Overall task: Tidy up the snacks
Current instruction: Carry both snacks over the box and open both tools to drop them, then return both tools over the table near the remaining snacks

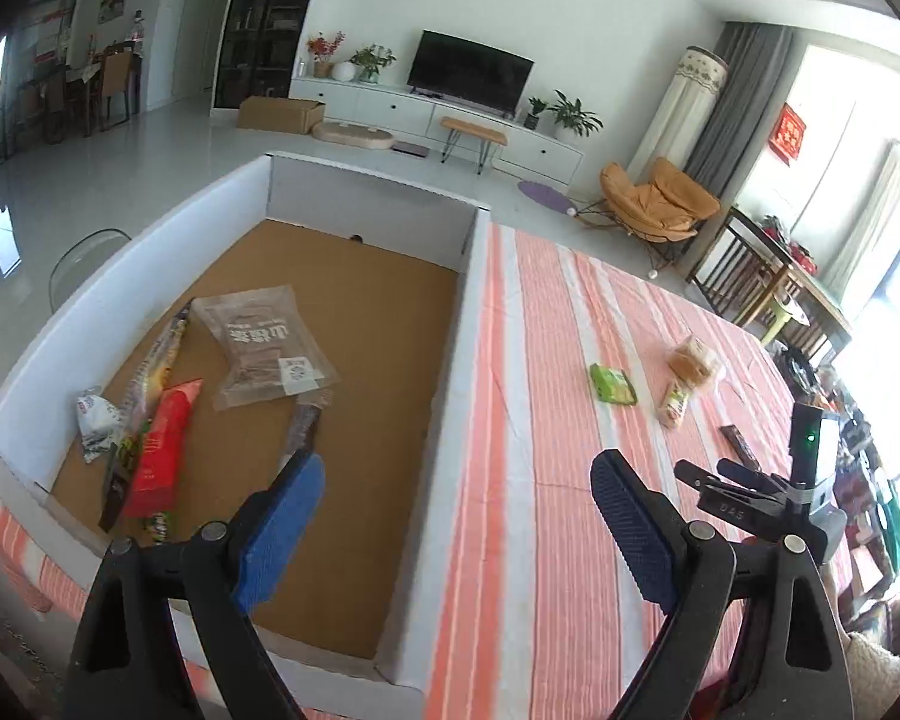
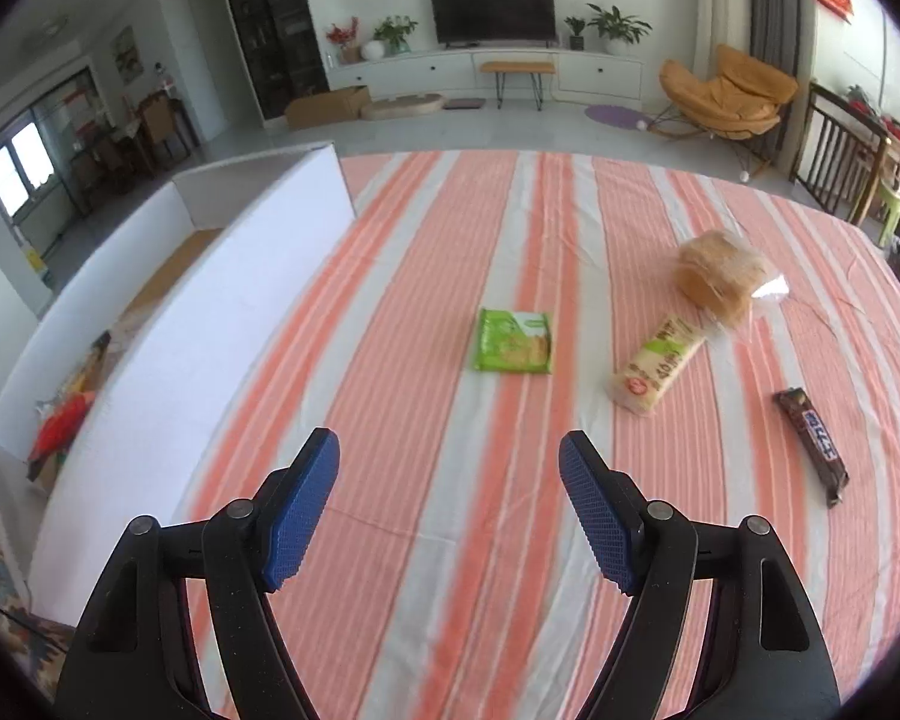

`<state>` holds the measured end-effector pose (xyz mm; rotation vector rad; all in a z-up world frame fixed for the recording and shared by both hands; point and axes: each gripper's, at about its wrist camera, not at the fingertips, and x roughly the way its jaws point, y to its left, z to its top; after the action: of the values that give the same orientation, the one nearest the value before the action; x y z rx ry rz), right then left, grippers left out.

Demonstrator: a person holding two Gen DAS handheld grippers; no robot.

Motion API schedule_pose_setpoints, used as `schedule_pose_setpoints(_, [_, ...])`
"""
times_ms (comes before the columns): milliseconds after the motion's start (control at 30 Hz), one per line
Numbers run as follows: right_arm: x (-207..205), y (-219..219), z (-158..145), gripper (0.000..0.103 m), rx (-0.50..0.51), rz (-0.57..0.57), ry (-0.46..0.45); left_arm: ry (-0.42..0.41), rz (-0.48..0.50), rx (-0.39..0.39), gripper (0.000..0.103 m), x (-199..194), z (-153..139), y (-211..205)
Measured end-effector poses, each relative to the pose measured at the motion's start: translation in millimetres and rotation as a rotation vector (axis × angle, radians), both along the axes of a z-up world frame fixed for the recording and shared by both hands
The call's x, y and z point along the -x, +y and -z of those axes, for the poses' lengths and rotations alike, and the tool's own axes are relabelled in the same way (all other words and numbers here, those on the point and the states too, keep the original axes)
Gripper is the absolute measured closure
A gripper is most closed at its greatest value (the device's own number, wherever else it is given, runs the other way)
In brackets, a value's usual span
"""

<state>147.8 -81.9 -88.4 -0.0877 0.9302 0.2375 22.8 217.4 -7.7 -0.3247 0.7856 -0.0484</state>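
At the left, the white box (image 1: 471,324) with a brown floor is seen to contain several snacks already: a clear packet (image 1: 267,354), a red packet (image 1: 162,456) and a crumpled white wrapper (image 1: 93,423). The left gripper (image 1: 456,516) is held above the box's near right wall, jaws wide, with nothing between them.

To the right, on the striped surface (image 2: 510,228), four snacks are not yet boxed. The green packet (image 2: 515,341) is found straight ahead of the right gripper (image 2: 450,504), well apart from the jaws and lying flat, roughly square. Further right, the cream biscuit tube (image 2: 657,369) is laid with its long axis running diagonally, its near end to the left. Behind it the bagged bread (image 2: 720,282) is seen, touching or just beside the tube. At far right the dark chocolate bar (image 2: 810,447) lies almost lengthwise away from the jaws.

The right gripper's jaws are wide and empty. The right hand is judged nearer to all four.
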Motion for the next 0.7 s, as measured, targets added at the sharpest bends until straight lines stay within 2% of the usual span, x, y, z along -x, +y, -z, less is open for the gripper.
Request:
schedule_pose_setpoints(100, [15.4, -51.9, 33.9, 0.024, 0.061, 0.101, 0.013, 0.044, 0.204, -0.023, 0.011, -15.4, 19.8, -70.7])
schedule_pose_setpoints(200, [27.5, -91.6, 40.2, 0.024, 0.071, 0.199, -0.033, 0.088, 0.313, -0.068, 0.011, -33.9, 51.3, -130.4])
schedule_pose_setpoints(267, [36.6, -109.1, 40.1, 0.024, 0.065, 0.251, -0.067, 0.128, 0.316, -0.094, 0.011, -53.1, 77.6, -153.2])
schedule_pose_setpoints(367, [35.5, -129.4, 38.6, 0.024, 0.007, 0.318, -0.052, 0.16, 0.282, -0.159, 0.011, -80.8, 108.6, -175.2])
schedule_pose_setpoints(533, [32.7, -126.5, 43.7, 0.024, 0.026, 0.337, -0.044, 0.114, 0.232, -0.311, 0.011, -106.7, 134.1, -181.2])
schedule_pose_setpoints(633, [29.2, -121.7, 46.0, 0.024, 0.039, 0.323, -0.048, 0.116, 0.218, -0.301, 0.009, -113.6, 137.4, -178.3])
schedule_pose_setpoints(700, [30.0, -124.2, 46.2, 0.024, 0.028, 0.325, -0.043, 0.124, 0.22, -0.306, 0.003, -114.3, 139.9, -176.5])
